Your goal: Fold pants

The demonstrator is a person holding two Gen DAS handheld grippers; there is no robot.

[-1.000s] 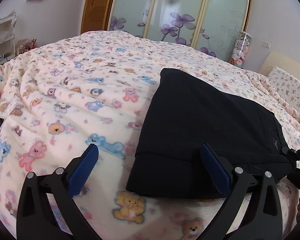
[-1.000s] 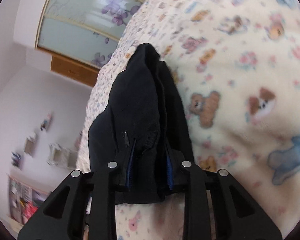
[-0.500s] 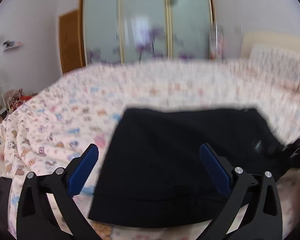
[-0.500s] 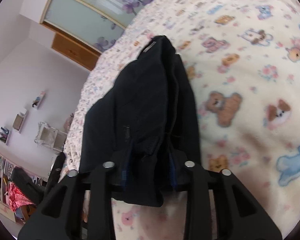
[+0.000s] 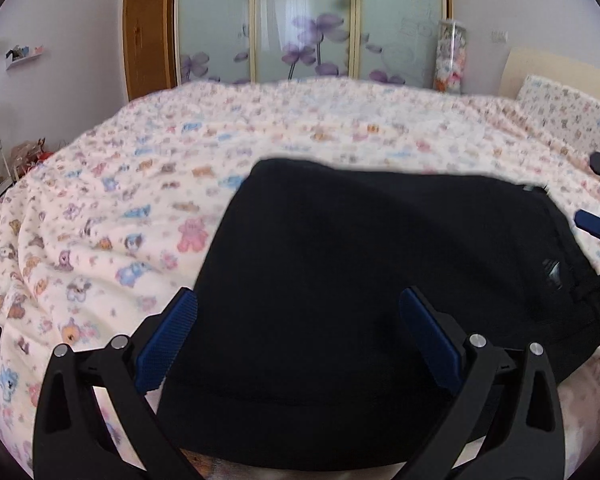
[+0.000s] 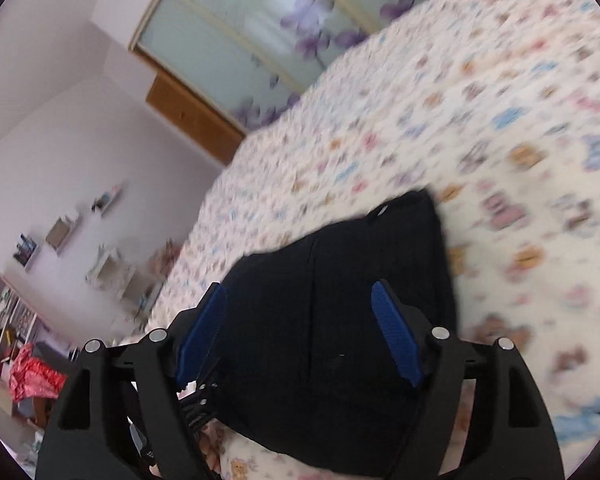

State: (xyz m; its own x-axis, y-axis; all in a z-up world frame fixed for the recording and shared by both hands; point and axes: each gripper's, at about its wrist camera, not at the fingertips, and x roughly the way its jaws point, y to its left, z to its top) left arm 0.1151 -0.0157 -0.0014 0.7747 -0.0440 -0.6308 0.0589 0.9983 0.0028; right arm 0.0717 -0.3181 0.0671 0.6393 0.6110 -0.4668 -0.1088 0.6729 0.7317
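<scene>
right gripper (image 6: 300, 332) now apart; half second ago we had it clamped on black folded fabric pants (image 5: 380, 280), so we released. left gripper (image 5: 297, 340) apart as before, hovering over near edge. pants lie as flat bundle on teddy-bear print fleece bed (image 5: 119, 200); fold looks finished, we judge. small tag on pants, no writing readable.

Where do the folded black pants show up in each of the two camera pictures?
Left wrist view: the pants fill the lower middle and right, lying on the bed.
Right wrist view: the pants sit low in the middle, between the open jaws.
Shared landmark: the flowered glass doors.
</scene>
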